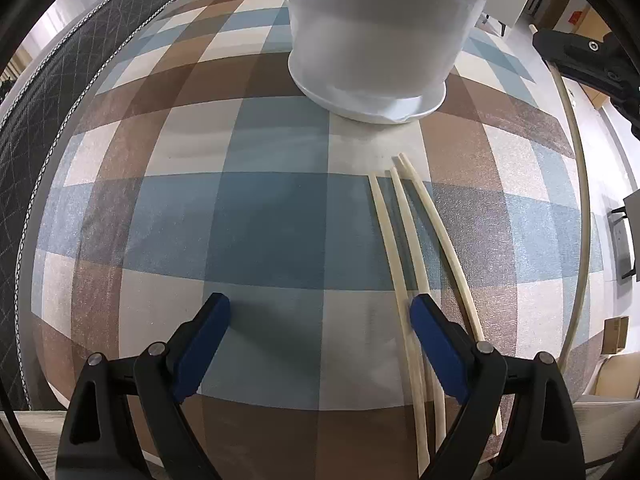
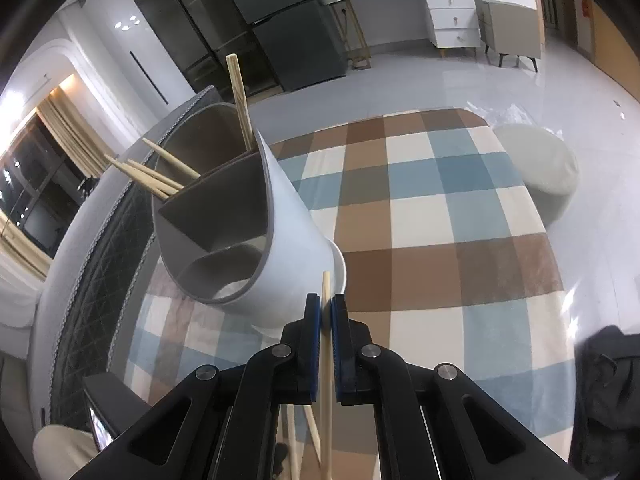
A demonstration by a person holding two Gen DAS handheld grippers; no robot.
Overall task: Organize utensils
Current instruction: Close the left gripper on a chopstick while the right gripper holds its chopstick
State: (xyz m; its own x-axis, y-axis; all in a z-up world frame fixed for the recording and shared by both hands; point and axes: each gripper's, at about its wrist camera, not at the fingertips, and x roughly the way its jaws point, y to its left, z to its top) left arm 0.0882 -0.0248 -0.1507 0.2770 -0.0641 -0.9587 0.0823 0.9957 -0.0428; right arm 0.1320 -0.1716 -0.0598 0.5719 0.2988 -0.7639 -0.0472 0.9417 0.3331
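A white utensil holder (image 1: pixel 380 36) with grey inner compartments stands at the far side of the checkered table. Three pale chopsticks (image 1: pixel 404 236) lie on the cloth in front of it, to the right. My left gripper (image 1: pixel 320 316) is open and empty just above the cloth; its right finger sits over the chopsticks. My right gripper (image 2: pixel 326 312) is shut on a single chopstick (image 2: pixel 326 364), held above the table beside the holder (image 2: pixel 280 240). Several chopsticks (image 2: pixel 156 176) stand in the holder's far compartments. The right gripper's body (image 1: pixel 588 60) shows in the left wrist view.
The table carries a blue, brown and cream checkered cloth (image 1: pixel 240 216). A dark quilted cushion (image 1: pixel 60 92) lies along its left edge. A pale round stool (image 2: pixel 548 172) stands on the floor beyond the table. A dark bag (image 2: pixel 608 400) sits at the right.
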